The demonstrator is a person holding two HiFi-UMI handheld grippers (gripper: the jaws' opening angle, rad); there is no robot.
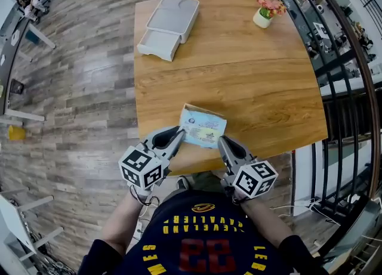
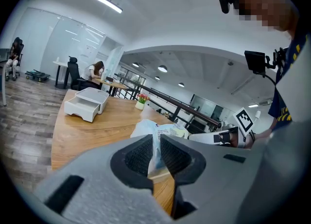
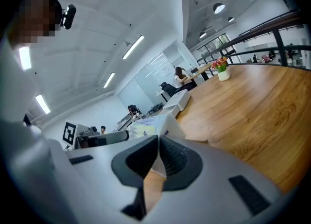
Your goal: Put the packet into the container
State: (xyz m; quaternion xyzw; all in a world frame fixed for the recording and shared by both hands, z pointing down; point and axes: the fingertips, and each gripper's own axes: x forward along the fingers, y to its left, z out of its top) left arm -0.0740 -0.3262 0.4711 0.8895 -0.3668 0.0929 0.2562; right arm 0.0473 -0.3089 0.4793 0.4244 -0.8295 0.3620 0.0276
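Our left tongs [image 1: 180, 135] are closed on the left edge of the packet [image 1: 204, 126], the ribbed pads pinching the thin plastic with only a narrow gap left between them. Our right tongs [image 1: 221, 143] are closed on the packet's right edge, the jaws almost together with the film caught between them. We hold the packet stretched between the two, a pale blue pouch with a printed label facing up, over the near edge of the bench [image 1: 256, 77] just in front of us; we cannot tell whether its underside touches the wood. Both tongs point away from us toward the far side and slant slightly downward. The container [image 1: 173, 16], a white box, stands well apart at the far left corner of the bench, and its drawer [image 1: 156, 44] is drawn out toward the near side. A small white flowerpot [image 1: 265, 12] with pink blooms stands at the far right corner. A wood-plank floor [image 1: 77, 89] lies to the left of the bench, and a dark railing [image 1: 352, 59] runs along its right.
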